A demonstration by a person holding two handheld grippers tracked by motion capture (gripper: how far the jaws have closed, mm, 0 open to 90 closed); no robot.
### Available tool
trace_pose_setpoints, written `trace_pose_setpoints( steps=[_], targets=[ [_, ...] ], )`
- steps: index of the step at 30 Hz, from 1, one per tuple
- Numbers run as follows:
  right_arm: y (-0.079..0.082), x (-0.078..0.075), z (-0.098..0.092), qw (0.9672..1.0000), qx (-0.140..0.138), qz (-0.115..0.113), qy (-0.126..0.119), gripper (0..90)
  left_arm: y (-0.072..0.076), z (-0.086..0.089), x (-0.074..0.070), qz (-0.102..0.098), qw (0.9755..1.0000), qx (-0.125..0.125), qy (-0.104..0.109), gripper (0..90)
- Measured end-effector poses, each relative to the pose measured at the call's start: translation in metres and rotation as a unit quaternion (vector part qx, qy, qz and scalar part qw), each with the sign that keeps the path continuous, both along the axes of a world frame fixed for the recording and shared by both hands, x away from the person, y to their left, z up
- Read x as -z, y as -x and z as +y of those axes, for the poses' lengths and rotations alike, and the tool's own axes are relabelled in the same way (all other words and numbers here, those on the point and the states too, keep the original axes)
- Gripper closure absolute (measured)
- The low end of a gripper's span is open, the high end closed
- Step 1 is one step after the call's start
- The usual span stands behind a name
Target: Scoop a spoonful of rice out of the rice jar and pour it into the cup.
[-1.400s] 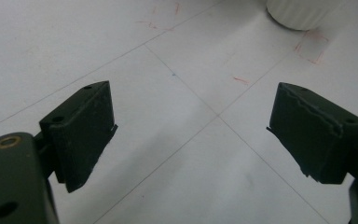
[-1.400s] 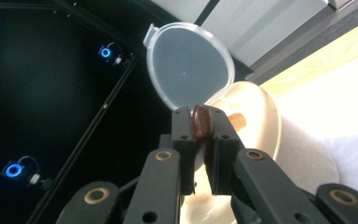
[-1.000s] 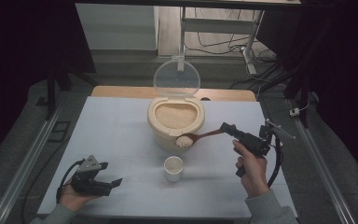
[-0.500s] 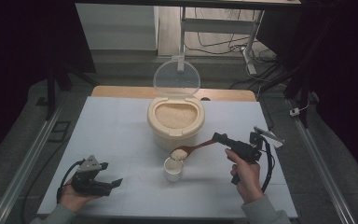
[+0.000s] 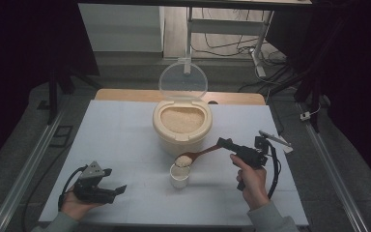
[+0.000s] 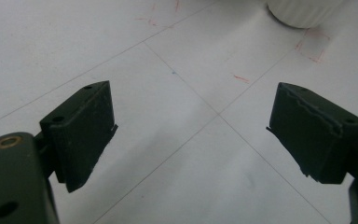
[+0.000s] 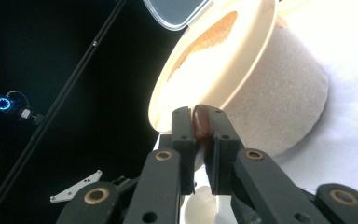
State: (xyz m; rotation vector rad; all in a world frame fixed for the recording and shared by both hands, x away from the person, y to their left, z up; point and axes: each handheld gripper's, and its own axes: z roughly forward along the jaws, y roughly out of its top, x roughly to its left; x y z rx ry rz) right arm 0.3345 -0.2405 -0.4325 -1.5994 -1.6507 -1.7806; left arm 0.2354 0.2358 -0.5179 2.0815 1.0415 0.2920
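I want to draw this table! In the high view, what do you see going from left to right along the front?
Left gripper → small white cup → wooden spoon heaped with rice → right gripper, jaws shut on the spoon handle.

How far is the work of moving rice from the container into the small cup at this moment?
Done: the rice container has its lid open, and a spoon is loaded. In hand: the right gripper is shut on the spoon's handle, its heaped bowl over the white cup. Left: tipping the rice in. The left gripper rests open on the table.
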Motion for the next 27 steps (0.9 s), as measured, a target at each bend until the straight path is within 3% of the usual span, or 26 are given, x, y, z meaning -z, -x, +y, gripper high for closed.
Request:
trace_pose_setpoints(
  steps=[6, 17, 24, 27],
  targets=[
    [-0.001, 0.003, 0.002, 0.9999, -0.002, 0.002, 0.016, 83.2, 0.000, 0.000, 0.000, 0.001, 1.0000, 0.001, 0.000, 14.1],
    [-0.004, -0.003, 0.013, 0.9972, -0.006, -0.007, 0.074, 83.2, 0.000, 0.000, 0.001, 0.001, 1.0000, 0.003, -0.002, 14.1],
    [-0.002, -0.010, 0.016, 0.9947, -0.010, -0.025, 0.099, 83.2, 0.000, -0.001, 0.001, 0.002, 1.0000, 0.003, -0.005, 14.1],
    [0.000, -0.016, 0.020, 0.9917, -0.013, -0.044, 0.120, 83.2, 0.000, -0.001, 0.001, 0.002, 1.0000, 0.003, -0.005, 14.1]
  ],
)
